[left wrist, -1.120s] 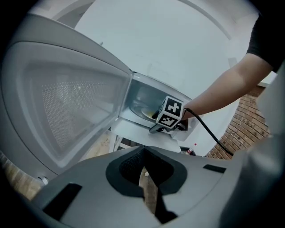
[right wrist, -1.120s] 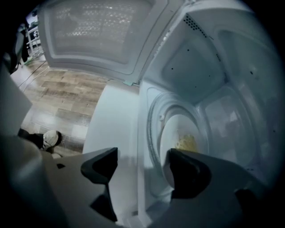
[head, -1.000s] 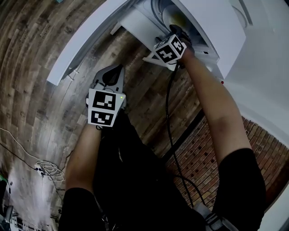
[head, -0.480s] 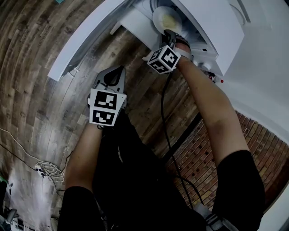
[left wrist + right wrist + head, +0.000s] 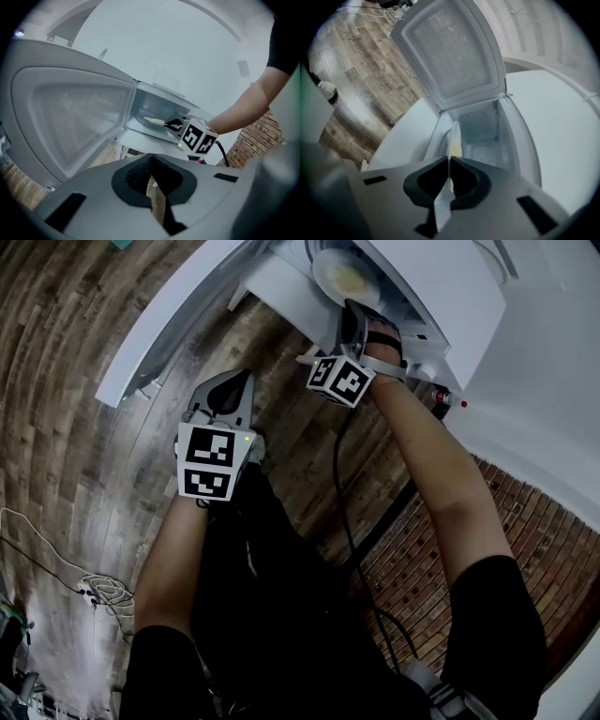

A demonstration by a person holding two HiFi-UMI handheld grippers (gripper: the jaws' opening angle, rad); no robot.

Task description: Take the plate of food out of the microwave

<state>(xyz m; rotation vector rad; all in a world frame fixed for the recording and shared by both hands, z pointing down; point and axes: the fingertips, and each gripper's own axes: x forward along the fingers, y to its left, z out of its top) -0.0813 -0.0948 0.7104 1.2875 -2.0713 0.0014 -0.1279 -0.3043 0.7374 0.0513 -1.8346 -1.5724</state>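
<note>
- The plate (image 5: 323,277) is a pale round dish with a patch of yellow food (image 5: 349,279) at its middle. It sits in the mouth of the microwave (image 5: 431,296), with its near rim at the front of the opening.
- The right gripper (image 5: 349,307) has that near rim. Its 2 jaws have just been closing and now pinch the plate's edge between their pads with almost no gap.
- In the right gripper view the plate (image 5: 453,136) shows edge-on, running from the jaws into the microwave's white cavity (image 5: 483,126).
- The right hand (image 5: 382,338) is at the microwave's front and its forearm is stretched straight toward the opening. The gripper points in and somewhat downward, and its marker cube (image 5: 337,379) is just outside the opening.
- The microwave's door (image 5: 178,324) is swung wide open, to the left of the opening in the head view.
- The left gripper (image 5: 234,385) hangs in front of the microwave, below the open door and well apart from the plate.
- It points toward the microwave and is tipped down. Its 2 jaws are together at the tips with nothing between them.
- A black cable (image 5: 349,502) runs from the right gripper away from the microwave, along the forearm.
- A wood-plank floor (image 5: 75,427) lies below the microwave.
</note>
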